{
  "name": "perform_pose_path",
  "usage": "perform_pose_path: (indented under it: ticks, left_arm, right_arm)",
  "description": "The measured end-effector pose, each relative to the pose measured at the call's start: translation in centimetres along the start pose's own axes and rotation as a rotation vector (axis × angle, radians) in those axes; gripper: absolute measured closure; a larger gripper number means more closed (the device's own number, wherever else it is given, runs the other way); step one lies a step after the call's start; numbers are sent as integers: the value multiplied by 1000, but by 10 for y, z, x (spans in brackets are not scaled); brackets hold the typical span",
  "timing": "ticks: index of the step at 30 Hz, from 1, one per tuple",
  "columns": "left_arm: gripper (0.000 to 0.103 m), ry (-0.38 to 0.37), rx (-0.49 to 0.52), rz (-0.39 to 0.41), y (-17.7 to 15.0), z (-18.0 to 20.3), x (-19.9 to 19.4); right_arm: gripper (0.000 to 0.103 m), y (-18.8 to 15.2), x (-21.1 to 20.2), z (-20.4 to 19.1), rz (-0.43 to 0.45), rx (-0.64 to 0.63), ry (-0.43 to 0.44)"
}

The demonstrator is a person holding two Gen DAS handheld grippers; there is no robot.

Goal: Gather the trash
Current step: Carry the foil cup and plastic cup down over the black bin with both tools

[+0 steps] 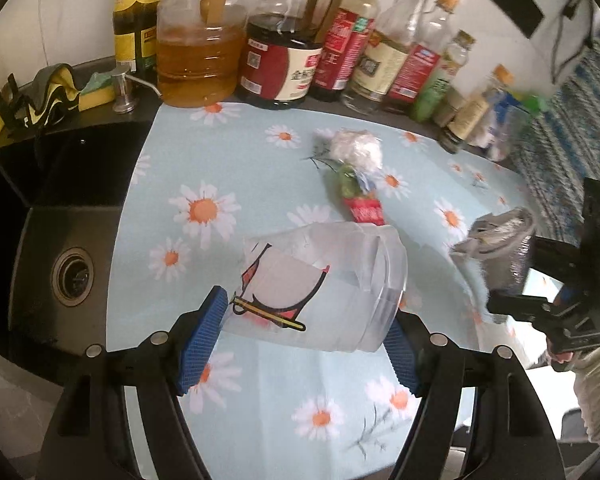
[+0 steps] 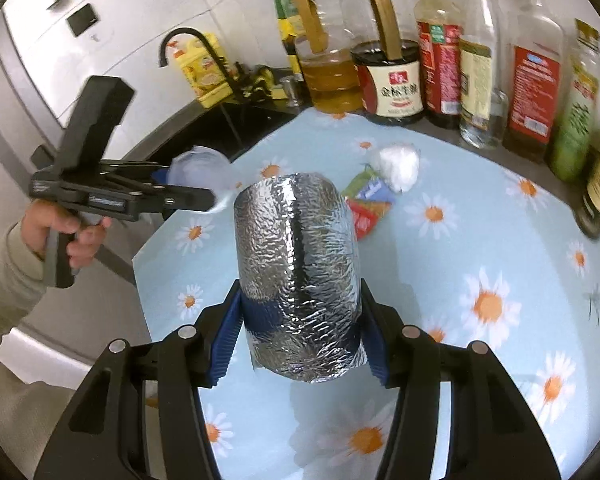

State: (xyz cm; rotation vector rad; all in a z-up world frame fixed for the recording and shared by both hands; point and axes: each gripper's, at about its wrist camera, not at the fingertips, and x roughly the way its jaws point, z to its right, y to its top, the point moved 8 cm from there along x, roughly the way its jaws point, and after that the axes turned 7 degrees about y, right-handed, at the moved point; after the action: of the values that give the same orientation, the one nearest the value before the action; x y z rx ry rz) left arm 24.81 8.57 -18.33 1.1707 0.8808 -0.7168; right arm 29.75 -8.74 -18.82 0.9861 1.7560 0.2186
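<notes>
Kitchen counter (image 1: 260, 400) under a pale blue daisy-print cloth carries the scene, with a dark sink to one side and a row of oil and sauce bottles (image 1: 280, 60) along the wall.

Two pieces of trash are off the cloth already. The left hand-held gripper (image 1: 304, 344) is closed on a clear plastic cup (image 1: 320, 284), thin and see-through, lying sideways between the blue ribbed pads with a red and black printed design on its wall. The right hand-held gripper (image 2: 298, 340) is closed on a foil-wrapped roll (image 2: 298, 264), a crinkled silver cylinder standing on end between its pads, with a seam down the front.

Left on the cloth, between the cup and the bottles, are a white crumpled wad (image 1: 358, 148), soft and lumpy like paper or film, and touching it a flat snack wrapper (image 1: 360, 196) in green, blue and red, glossy and creased.

By my reckoning the job is about halfway: two items are in hand and not yet dropped anywhere, two remain to be picked up. No bin shows in either view.
</notes>
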Motion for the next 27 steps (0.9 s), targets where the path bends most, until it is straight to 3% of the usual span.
perform_pose_path:
  ticks: [21,27]
  left_arm:
    - [32,-177,177,4,-113,-9,-60]
    - [32,-210,172,-31,-154,-18,-63]
  right_arm:
    - [49,-73,22,-123,52,161,-128]
    - [49,-101,35,-149,45,211,-131]
